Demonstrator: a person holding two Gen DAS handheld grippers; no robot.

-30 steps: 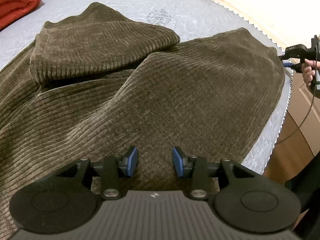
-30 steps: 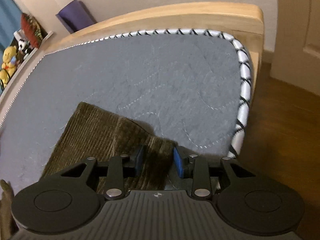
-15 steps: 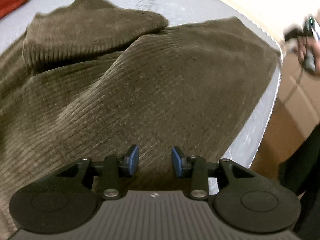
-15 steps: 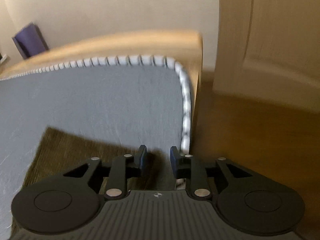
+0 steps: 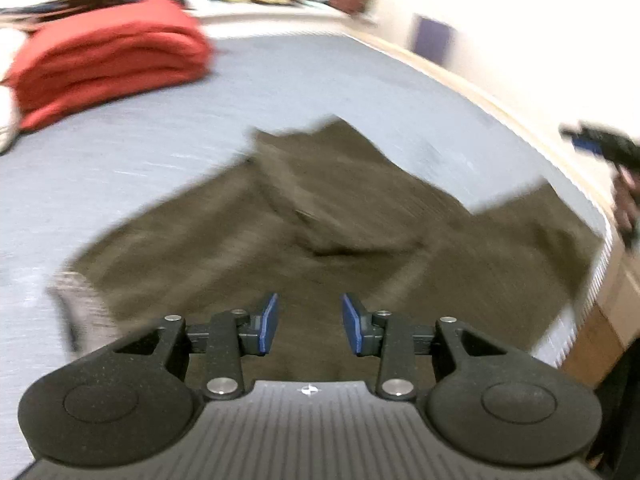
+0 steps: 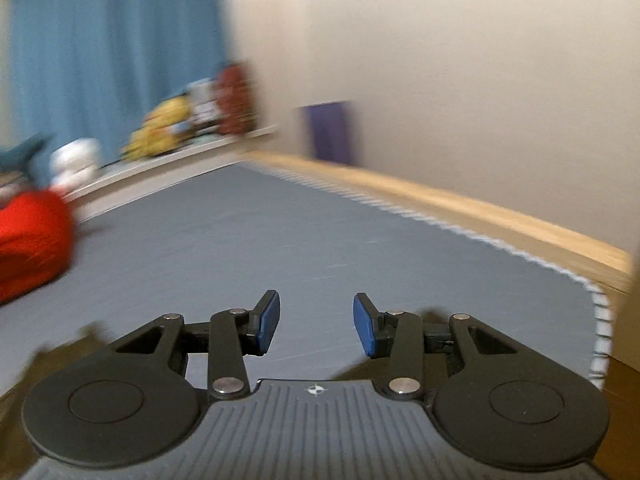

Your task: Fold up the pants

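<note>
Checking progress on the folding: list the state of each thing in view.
pants: spread on the mattress, rumpled, partly folded, not held
left tongs: open, empty
right tongs: opening, empty
red blanket: folded, stacked
mattress: bare

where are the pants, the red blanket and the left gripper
pants (image 5: pixel 328 216), left wrist view, middle of the brown fabric
red blanket (image 5: pixel 108 64), left wrist view, front of the folded stack
left gripper (image 5: pixel 308 324), left wrist view, gap between fingertips
</note>
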